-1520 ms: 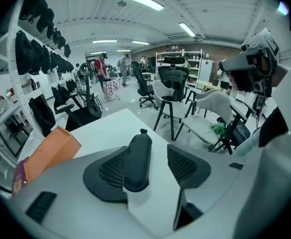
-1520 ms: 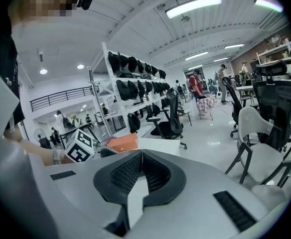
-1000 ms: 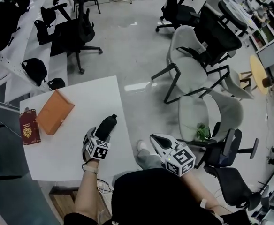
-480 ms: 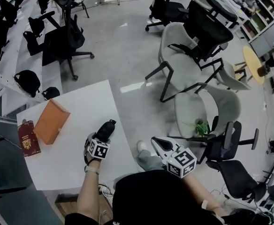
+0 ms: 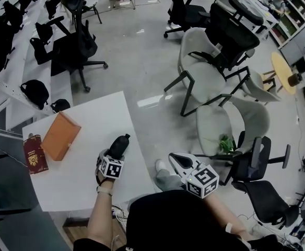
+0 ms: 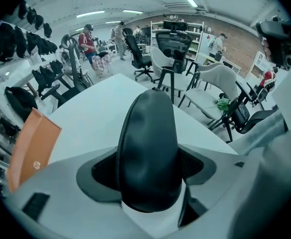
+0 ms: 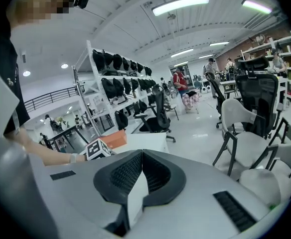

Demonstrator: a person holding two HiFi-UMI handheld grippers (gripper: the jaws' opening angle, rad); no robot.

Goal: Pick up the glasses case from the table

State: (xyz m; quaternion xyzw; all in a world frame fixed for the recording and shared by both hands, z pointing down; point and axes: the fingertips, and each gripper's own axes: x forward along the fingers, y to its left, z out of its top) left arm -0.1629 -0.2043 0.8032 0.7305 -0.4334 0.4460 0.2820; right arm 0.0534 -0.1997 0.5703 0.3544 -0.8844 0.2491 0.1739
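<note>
A black oval glasses case (image 5: 117, 145) (image 6: 149, 148) lies near the right edge of the white table (image 5: 69, 177). My left gripper (image 5: 110, 153) (image 6: 148, 168) is shut on its near end, the case sticking out forward between the jaws. Whether the case rests on the table or is just above it I cannot tell. My right gripper (image 5: 176, 158) (image 7: 139, 158) is off the table to the right, in front of the person's body, jaws pressed together with nothing between them.
An orange box (image 5: 60, 135) (image 6: 28, 148) lies on the table's left part, with a dark red booklet (image 5: 34, 153) at the left edge. Grey chairs (image 5: 210, 82) and black office chairs (image 5: 74, 46) stand on the floor beyond and to the right.
The head camera has shifted a little. The left gripper stays shut on the glasses case at the same spot; the right gripper has hardly moved.
</note>
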